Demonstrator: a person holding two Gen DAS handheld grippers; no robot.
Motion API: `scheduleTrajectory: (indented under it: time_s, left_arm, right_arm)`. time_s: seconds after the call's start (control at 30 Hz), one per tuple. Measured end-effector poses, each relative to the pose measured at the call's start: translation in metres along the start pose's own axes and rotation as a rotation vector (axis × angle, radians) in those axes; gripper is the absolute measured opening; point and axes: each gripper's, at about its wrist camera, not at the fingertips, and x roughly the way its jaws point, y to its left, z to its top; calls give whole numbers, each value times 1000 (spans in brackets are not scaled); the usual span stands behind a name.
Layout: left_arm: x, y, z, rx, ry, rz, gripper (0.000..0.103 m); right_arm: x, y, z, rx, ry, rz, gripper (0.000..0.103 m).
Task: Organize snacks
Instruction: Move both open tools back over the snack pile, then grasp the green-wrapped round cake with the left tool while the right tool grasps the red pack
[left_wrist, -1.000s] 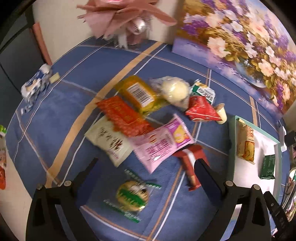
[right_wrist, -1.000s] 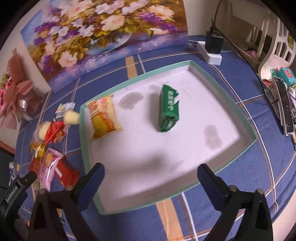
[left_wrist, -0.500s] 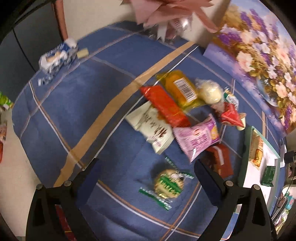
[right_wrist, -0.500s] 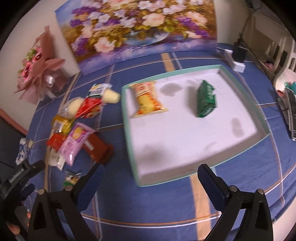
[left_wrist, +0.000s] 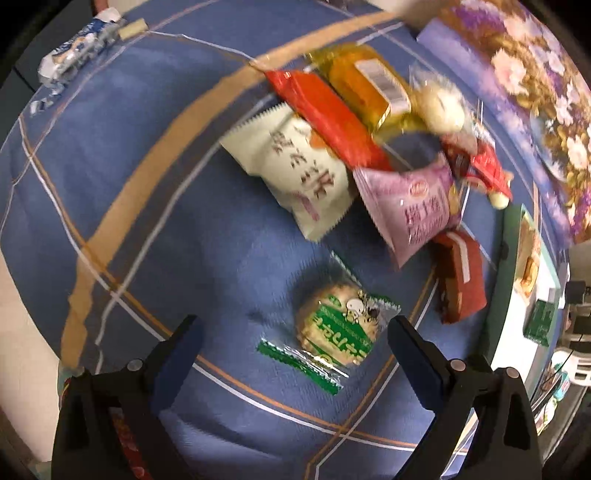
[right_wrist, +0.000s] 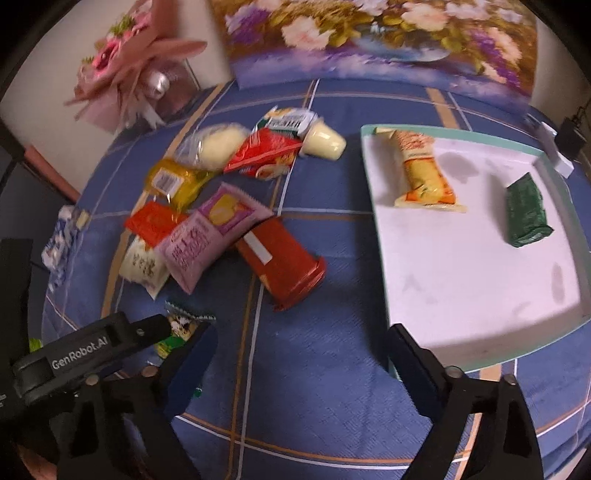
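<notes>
While the left gripper (left_wrist: 291, 328) hangs open over the green-wrapped biscuit (left_wrist: 340, 328) at lower centre, centre it first; the empty right gripper's (right_wrist: 301, 345) jaws are closing.

Right wrist view: snack pile left, tray right, on blue plaid cloth (right_wrist: 332, 229).

Right gripper (right_wrist: 301, 354) over bare cloth, jaws closing, nothing between them. Tray (right_wrist: 373, 192) holds a yellow packet (right_wrist: 424, 173) and a green packet (right_wrist: 526, 216), apart. Red packet (right_wrist: 282, 264) touches pink packet (right_wrist: 207, 236). Left gripper (right_wrist: 92, 350) at lower left, over a green-white snack (right_wrist: 183, 323).
</notes>
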Motion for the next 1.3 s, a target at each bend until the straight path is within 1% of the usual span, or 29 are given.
scheduleTrajectory:
  time_s: [0.03, 0.1, 0.17, 0.27, 0.33, 0.37, 0.4, 0.47, 0.53, 0.57, 0.63, 0.7, 0.8, 0.93, 1.1, 1.3]
  left_arm:
    - [3, -3, -1, 8, 10, -7, 99]
    - [7, -6, -3, 17, 26, -21, 97]
    - [10, -11, -4, 27, 34, -29, 88]
    - [16, -22, -9, 52, 46, -17, 84]
    - [22, -26, -9, 54, 64, -29, 78]
    - [23, -27, -9, 56, 68, -30, 78]
    - [24, -29, -10, 64, 65, -23, 77]
    - [23, -32, -8, 64, 55, -27, 69]
    - [23, -30, -7, 50, 51, -43, 66]
    - [23, -30, -6, 41, 48, -54, 62]
    - [21, -27, 0, 24, 44, -69, 59]
    - [22, -25, 2, 1, 46, -82, 58]
    - [19, -16, 6, -36, 44, -101, 57]
    - [17, -10, 13, -76, 35, -102, 57]
    - [13, -1, 23, -115, 20, -91, 57]
    - [11, -4, 34, -111, 11, -63, 57]
  right_arm:
    - [2, 0, -1, -2, 7, -8, 87]
    - [2, -2, -2, -2, 13, -15, 86]
    - [3, -4, -3, -6, 17, -27, 84]
    - [3, -7, -4, 0, 21, -28, 83]
    - [3, -9, -3, 5, 23, -35, 83]
    - [3, -9, -1, 5, 23, -38, 83]
    - [3, -10, -1, 6, 23, -39, 83]
    - [2, -11, 0, 11, 22, -36, 83]
    - [1, -11, 1, 11, 16, -28, 83]
    - [0, -11, 1, 9, 13, -26, 80]
    - [0, -9, 4, 7, 3, -20, 77]
    - [0, -8, 7, 3, -5, -3, 76]
    - [2, -5, 12, -9, -16, 11, 71]
    - [6, 5, 22, -52, -33, 37, 67]
    - [19, 16, 31, -105, -23, 19, 64]
    - [45, 27, 41, -147, 11, -1, 61]
